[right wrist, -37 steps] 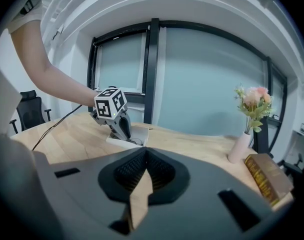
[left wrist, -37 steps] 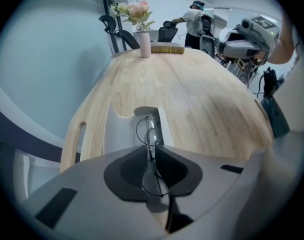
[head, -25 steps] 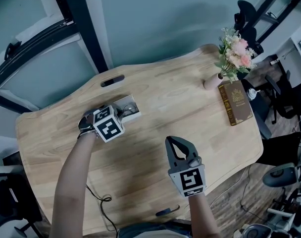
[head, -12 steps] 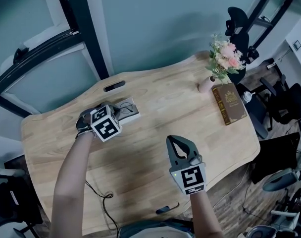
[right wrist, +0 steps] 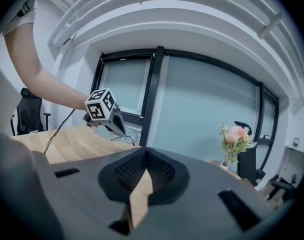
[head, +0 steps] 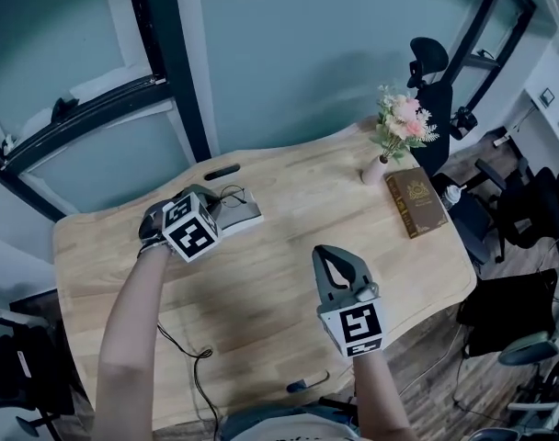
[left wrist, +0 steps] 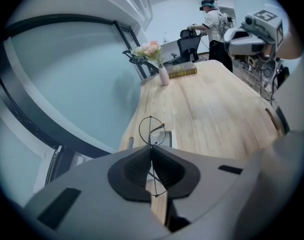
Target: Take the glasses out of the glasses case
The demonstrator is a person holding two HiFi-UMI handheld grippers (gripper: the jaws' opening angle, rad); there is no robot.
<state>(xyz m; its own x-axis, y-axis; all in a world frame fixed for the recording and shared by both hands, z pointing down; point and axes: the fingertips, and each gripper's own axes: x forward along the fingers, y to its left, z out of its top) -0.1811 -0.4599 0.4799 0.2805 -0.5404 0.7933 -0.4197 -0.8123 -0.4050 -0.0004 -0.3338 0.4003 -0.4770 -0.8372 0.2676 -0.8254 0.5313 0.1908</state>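
Note:
The glasses [left wrist: 151,130] are thin, dark, round wire frames. My left gripper [left wrist: 152,151] is shut on them near the bridge, and one lens sticks out beyond the fingertips. The head view shows that gripper [head: 217,200] at the table's back left, holding the glasses [head: 232,194] just above the open pale glasses case [head: 247,217]. From the right gripper view the glasses [right wrist: 123,136] hang under the left gripper [right wrist: 121,131], above the wood. My right gripper [head: 328,254] hovers over the table's front middle, shut with nothing between its pads [right wrist: 144,154].
A vase of pink flowers [head: 390,136] and a brown book [head: 417,202] stand at the table's right end. A black cable [head: 183,356] trails near the front edge. Office chairs [head: 427,62] and a person [left wrist: 212,21] are beyond the table.
Both grippers have risen over the table. The left one has lifted the glasses up off the case, still shut on them. The right stays shut.

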